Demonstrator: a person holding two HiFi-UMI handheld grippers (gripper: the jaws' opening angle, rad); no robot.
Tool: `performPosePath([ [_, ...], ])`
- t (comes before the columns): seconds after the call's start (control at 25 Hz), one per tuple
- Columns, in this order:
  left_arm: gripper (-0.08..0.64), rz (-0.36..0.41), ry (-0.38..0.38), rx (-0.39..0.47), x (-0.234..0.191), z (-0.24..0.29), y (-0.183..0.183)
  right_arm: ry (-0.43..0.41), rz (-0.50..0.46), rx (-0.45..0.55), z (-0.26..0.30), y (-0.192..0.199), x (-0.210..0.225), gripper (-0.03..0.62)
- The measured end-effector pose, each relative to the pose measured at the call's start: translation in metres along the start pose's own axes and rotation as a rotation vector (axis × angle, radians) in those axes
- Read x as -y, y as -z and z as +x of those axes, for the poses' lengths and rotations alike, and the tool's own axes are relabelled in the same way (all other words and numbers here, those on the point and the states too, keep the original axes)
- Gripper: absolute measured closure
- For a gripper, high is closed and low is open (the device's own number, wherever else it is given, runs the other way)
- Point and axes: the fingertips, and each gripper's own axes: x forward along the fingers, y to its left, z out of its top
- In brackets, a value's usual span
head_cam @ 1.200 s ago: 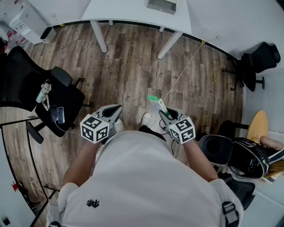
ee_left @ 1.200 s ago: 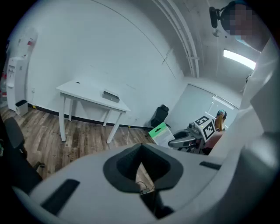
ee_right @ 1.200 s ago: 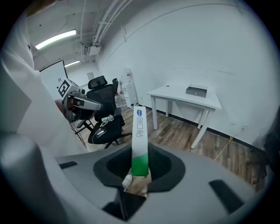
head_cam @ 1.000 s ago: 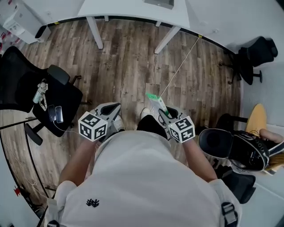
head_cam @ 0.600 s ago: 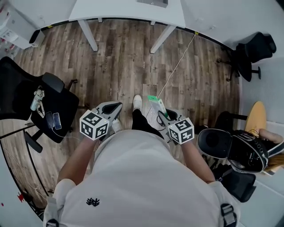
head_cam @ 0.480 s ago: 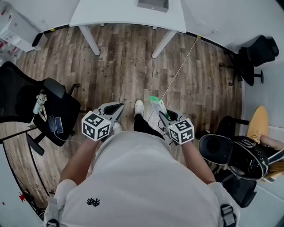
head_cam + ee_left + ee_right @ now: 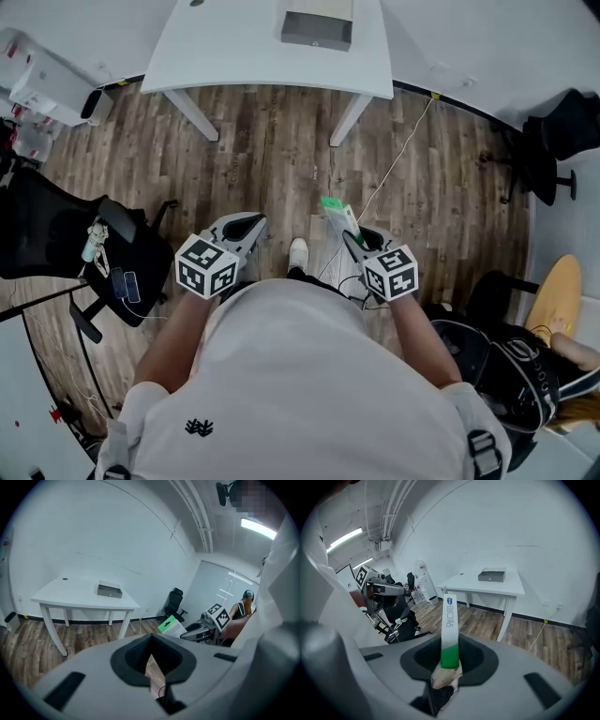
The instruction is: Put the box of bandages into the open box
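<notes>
The open box (image 7: 317, 30) at 12 o'clock has drawn nearer, so the right hand-held gripper (image 7: 354, 236), clamping the bandage box (image 7: 336, 212), nears delivery; the left hand-held gripper (image 7: 246, 223) is closed, empty.

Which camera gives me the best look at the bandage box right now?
The right gripper view: the bandage box stands close up, edge-on, clamped between the right gripper's jaws. The head view shows it small beyond that gripper; the left gripper view shows its broad face, far off.

Bright, even light; fisheye edges; sharp.
</notes>
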Motion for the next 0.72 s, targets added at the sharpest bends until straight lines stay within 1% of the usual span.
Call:
performPosePath([
  [0.16, 0.554, -0.008, -0.038, 0.008, -0.011, 0.016, -0.019, -0.012, 0.005, 0.003, 0.007, -0.013, 0.029, 0.505],
  [0.32, 0.554, -0.023, -0.049, 0.009, -0.021, 0.024, -0.031, -0.018, 0.018, 0.001, 0.018, -0.027, 0.045, 0.505],
  [0.52, 0.554, -0.036, -0.023, 0.007, -0.042, 0.037, -0.040, 0.000, 0.028, -0.005, 0.035, -0.047, 0.059, 0.505],
  [0.72, 0.554, -0.019, 0.027, 0.027, -0.075, 0.052, -0.061, 0.056, 0.030, -0.017, 0.053, -0.075, 0.074, 0.505],
])
